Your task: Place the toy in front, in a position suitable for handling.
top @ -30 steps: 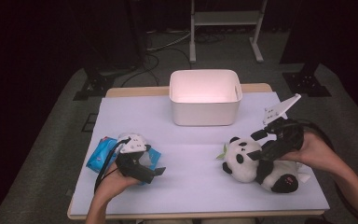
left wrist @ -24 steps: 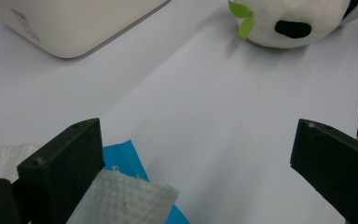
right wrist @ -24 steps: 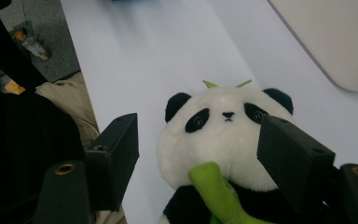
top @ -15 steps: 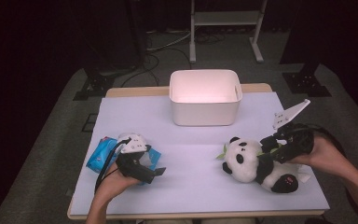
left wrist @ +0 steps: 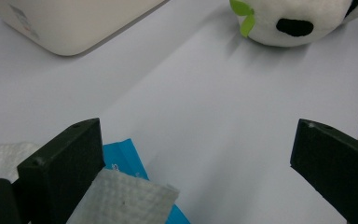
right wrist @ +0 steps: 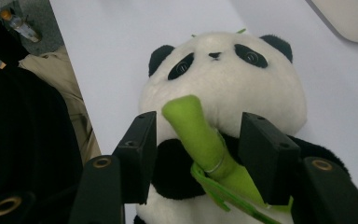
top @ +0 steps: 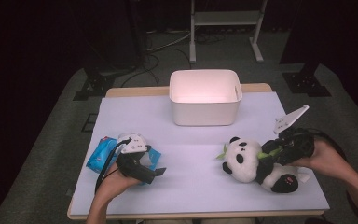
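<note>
Bin [top: 205, 100] behind, packet [top: 103, 154] left, panda [top: 249, 163] right.

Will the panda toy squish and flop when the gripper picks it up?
Probably. The panda toy looks plush and stuffed, so it should squash between the closing jaws of the right gripper. Its big head may droop. It lies on its side on the table, so rolling seems unlikely.

Left hand [top: 121, 179] is resting low at the near-left of the table, gripping the black left gripper [top: 156, 171], whose jaws are standing wide apart with nothing clamped. Right forearm is reaching in from the right; right hand [top: 319, 156] is holding the black right gripper [top: 265, 161], jaws just closing, still gapped and not visibly pressing.
</note>
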Action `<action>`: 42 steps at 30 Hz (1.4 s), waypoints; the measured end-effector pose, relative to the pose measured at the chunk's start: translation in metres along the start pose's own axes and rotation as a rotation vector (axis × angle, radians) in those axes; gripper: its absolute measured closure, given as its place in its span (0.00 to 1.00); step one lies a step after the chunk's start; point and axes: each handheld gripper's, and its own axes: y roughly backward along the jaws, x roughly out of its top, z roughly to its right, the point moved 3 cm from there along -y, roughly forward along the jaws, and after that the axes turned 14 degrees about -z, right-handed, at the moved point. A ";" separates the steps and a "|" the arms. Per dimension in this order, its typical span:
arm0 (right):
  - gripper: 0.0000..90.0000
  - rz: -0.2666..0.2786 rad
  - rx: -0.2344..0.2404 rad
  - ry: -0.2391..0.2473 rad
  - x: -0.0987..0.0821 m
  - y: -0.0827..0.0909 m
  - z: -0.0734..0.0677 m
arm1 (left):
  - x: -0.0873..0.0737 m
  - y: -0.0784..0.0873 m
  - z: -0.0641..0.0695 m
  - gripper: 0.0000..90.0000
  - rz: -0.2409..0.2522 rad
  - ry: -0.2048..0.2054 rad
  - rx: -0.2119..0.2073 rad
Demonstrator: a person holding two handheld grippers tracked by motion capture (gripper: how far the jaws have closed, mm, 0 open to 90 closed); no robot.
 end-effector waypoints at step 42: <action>0.81 0.035 0.036 0.044 -0.010 -0.003 0.018 | -0.003 0.002 -0.002 0.02 0.000 0.011 0.006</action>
